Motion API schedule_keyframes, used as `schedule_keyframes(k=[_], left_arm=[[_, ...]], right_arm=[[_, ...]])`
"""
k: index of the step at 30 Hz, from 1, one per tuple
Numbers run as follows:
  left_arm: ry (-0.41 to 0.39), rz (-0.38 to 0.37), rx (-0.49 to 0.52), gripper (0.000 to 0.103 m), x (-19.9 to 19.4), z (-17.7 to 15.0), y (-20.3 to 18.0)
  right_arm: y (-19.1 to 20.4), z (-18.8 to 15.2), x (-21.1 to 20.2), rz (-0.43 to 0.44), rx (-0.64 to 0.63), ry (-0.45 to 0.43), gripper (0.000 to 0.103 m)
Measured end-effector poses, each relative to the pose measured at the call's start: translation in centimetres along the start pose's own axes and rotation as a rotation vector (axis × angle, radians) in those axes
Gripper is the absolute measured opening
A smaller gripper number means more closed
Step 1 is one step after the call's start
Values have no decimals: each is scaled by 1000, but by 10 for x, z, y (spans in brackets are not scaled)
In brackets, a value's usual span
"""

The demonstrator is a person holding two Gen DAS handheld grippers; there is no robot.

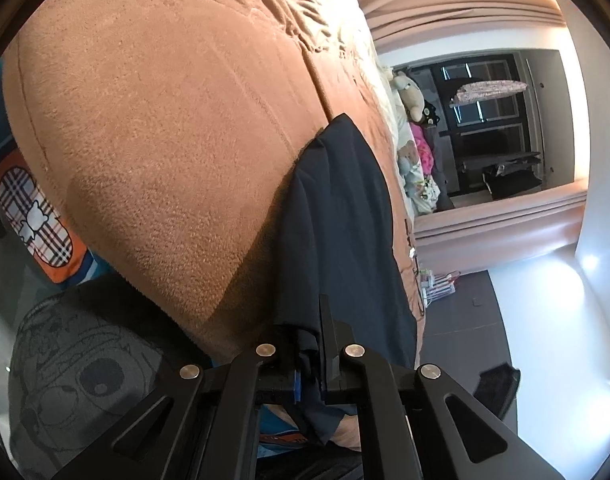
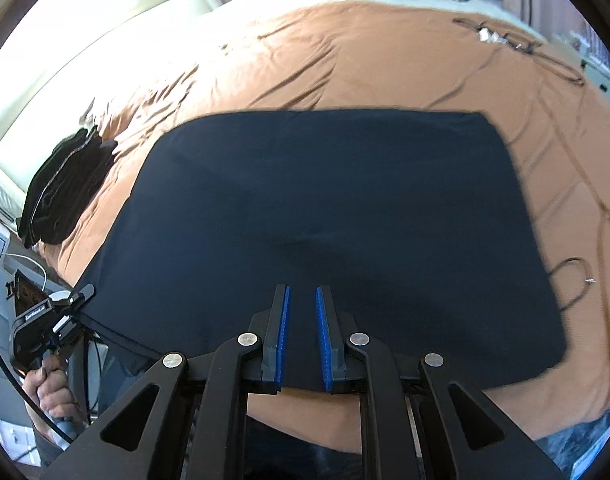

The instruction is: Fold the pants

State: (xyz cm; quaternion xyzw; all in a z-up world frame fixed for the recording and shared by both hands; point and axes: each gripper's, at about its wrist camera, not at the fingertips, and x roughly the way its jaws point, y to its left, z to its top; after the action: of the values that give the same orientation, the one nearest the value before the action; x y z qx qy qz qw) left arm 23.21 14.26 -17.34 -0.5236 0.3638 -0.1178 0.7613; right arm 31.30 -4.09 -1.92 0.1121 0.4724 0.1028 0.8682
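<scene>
The right gripper (image 2: pixel 303 312) hangs over the near edge of the pants (image 2: pixel 337 216), its blue-padded jaws a narrow gap apart with nothing between them; the dark cloth lies under them, not in them. From these jaws the pants spread away and to both sides as one flat, dark navy rectangle on the brown blanket (image 2: pixel 345 52) of the bed. The long side of the rectangle runs left to right across the view, and the near hem passes just under the fingertips.

The left gripper (image 1: pixel 311 344) is closed on the pants at their left near corner: cloth is bunched between its jaws and runs forward from them as a narrow dark band along the blanket's edge. In the right wrist view the same tool shows at the far left, gripped by the person's hand (image 2: pixel 51 392), with the corner of the cloth pulled toward it and hanging just off the bed.

By my reading, the next fold turns on this: the left corner is already pinched, while the right near corner (image 2: pixel 545 356) lies free, well to the right of the empty jaws. The right gripper is the nearer one to that corner and would have to travel along the hem to reach it.

A black bundle of clothing (image 2: pixel 61 196) sits at the left. The left tool's body carries a small white label, too small to read with confidence.
</scene>
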Motion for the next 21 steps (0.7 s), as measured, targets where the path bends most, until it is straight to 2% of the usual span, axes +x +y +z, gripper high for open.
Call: schedule_keyframes(k=[4,8,15,21], left_arm=[[7,4,-3,5,2,0,2],[18,3,-12,5,4,2,3],[26,15,-63,6,7,4,9],[25,15,-98,15,14,7,11]], right_arm=[[10,17,34,24,-33,52,11],[11,42,65,-8,-33,90,11],[-2,82,94,-56,-15,99,11],[-9,108,110,-70,-11,93,11]])
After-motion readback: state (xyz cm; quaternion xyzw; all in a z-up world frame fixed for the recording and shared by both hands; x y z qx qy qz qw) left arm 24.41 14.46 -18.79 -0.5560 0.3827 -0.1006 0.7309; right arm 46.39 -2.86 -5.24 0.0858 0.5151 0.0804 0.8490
